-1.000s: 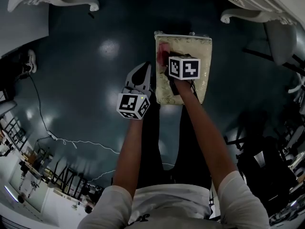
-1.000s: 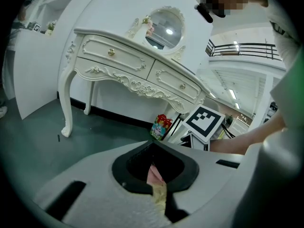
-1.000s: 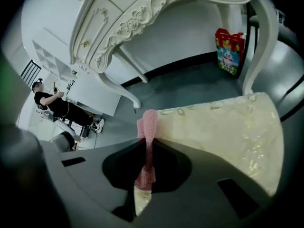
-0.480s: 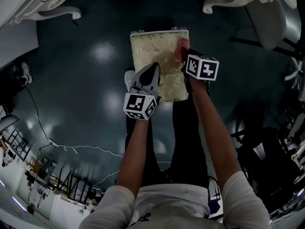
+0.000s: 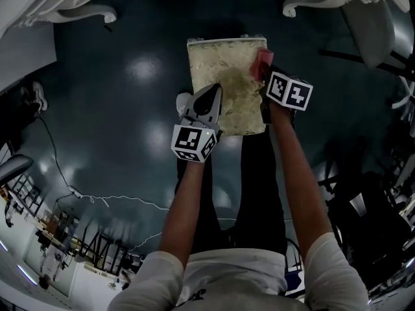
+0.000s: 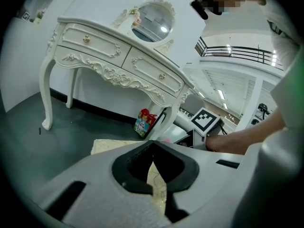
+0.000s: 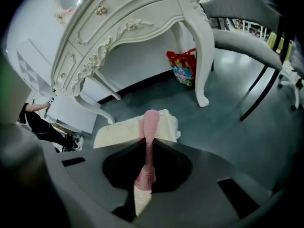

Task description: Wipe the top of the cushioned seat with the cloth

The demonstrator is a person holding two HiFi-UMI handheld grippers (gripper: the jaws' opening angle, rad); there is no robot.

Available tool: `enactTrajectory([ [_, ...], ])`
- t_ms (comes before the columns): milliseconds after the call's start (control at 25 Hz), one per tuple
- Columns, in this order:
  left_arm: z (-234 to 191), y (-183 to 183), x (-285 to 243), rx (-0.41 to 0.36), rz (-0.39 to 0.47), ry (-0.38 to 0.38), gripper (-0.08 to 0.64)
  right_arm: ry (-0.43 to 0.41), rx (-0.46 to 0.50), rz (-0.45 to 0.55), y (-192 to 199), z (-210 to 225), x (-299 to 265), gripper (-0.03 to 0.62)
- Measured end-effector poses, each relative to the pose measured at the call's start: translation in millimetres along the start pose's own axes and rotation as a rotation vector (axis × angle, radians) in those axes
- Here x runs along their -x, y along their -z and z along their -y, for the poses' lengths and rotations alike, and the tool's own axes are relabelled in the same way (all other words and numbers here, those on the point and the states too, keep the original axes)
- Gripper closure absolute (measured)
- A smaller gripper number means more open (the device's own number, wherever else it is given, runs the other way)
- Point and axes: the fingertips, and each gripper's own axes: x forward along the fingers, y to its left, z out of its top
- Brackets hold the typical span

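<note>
The cushioned seat (image 5: 224, 67) is a cream patterned square stool on the dark floor, seen from above. A pink cloth (image 5: 262, 61) lies at its right edge, pinched in my right gripper (image 5: 266, 73), which is shut on it. In the right gripper view the cloth (image 7: 149, 122) stands up between the jaws, with the seat (image 7: 116, 133) behind and to the left. My left gripper (image 5: 211, 94) hovers over the seat's near left part, jaws shut and nothing held. In the left gripper view the seat (image 6: 111, 146) shows past that gripper (image 6: 153, 146).
A white carved dressing table stands beyond the seat, with one leg (image 5: 305, 5) at the far right and another leg (image 5: 91, 13) at the far left. A grey chair (image 5: 376, 34) is at the right. A red gift bag (image 7: 183, 68) sits by the table leg. A white cable (image 5: 97, 196) trails across the floor on the left.
My right gripper has dragged the pink cloth from the seat's far left part across to its right edge. My left gripper has moved from beside the seat to over its near left part.
</note>
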Motion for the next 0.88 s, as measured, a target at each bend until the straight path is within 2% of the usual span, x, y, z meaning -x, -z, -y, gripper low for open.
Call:
enactTrajectory([
  [280, -66.1, -10.6, 45.7, 0.008, 0.016, -0.101, 0.546, -0.217, 0.054, -0.041, 41.0, -131.3, -30.7, 0.568],
  [480, -111.3, -16.8, 78.8, 0.009, 0.025, -0.172, 0.546, -0.284, 0.144, -0.133, 83.7, -204.3, -64.1, 0.568],
  [640, -117.7, -15.9, 87.1, 0.018, 0.031, -0.196, 0.546, -0.258, 0.198, -0.161, 94.5, -208.9, -74.1, 0.568],
  [880, -92.4, -6.2, 67.0, 0.018, 0.015, -0.165, 0.546, -0.221, 0.212, -0.085, 72.3, -170.6, -59.9, 0.568],
])
